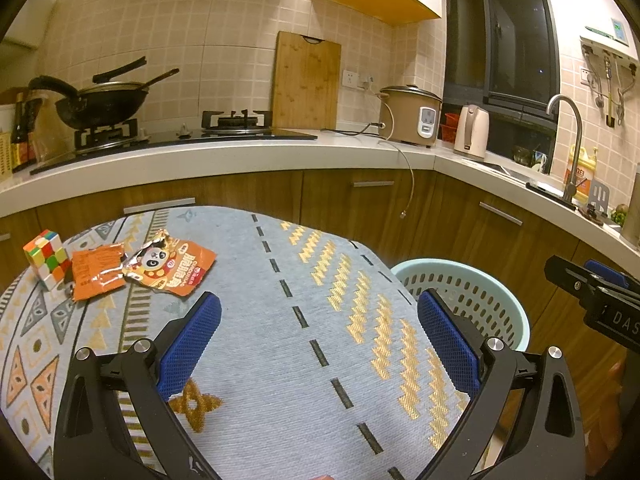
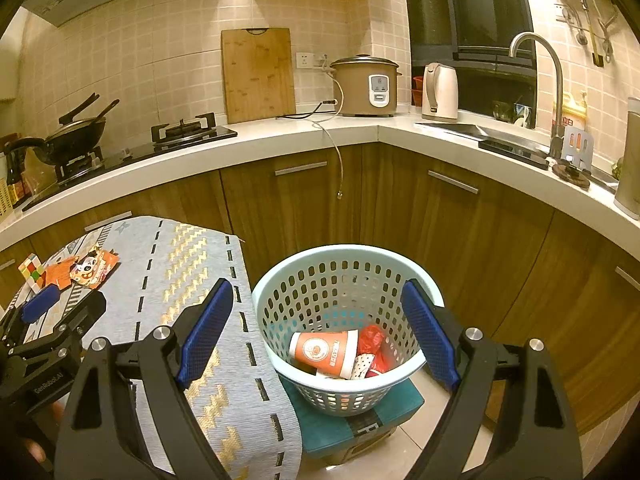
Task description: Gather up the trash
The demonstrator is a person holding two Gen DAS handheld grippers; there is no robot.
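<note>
Two orange snack wrappers lie on the patterned tablecloth at the far left: a panda-print wrapper (image 1: 172,266) and a plain orange wrapper (image 1: 98,274); they also show in the right wrist view (image 2: 90,268). My left gripper (image 1: 318,336) is open and empty above the cloth, right of the wrappers. My right gripper (image 2: 318,328) is open and empty, held over the pale blue trash basket (image 2: 276,280), which holds an orange paper cup (image 2: 324,354) and red crumpled trash (image 2: 372,344). The basket also shows in the left wrist view (image 1: 480,292).
A Rubik's cube (image 1: 44,258) sits left of the wrappers. The basket stands on a teal box (image 2: 348,428) beside the table (image 1: 280,340). Wooden cabinets (image 2: 440,220) and a counter with a wok (image 1: 96,104), rice cooker (image 1: 412,116), kettle (image 1: 472,132) and sink tap (image 2: 556,92) stand behind.
</note>
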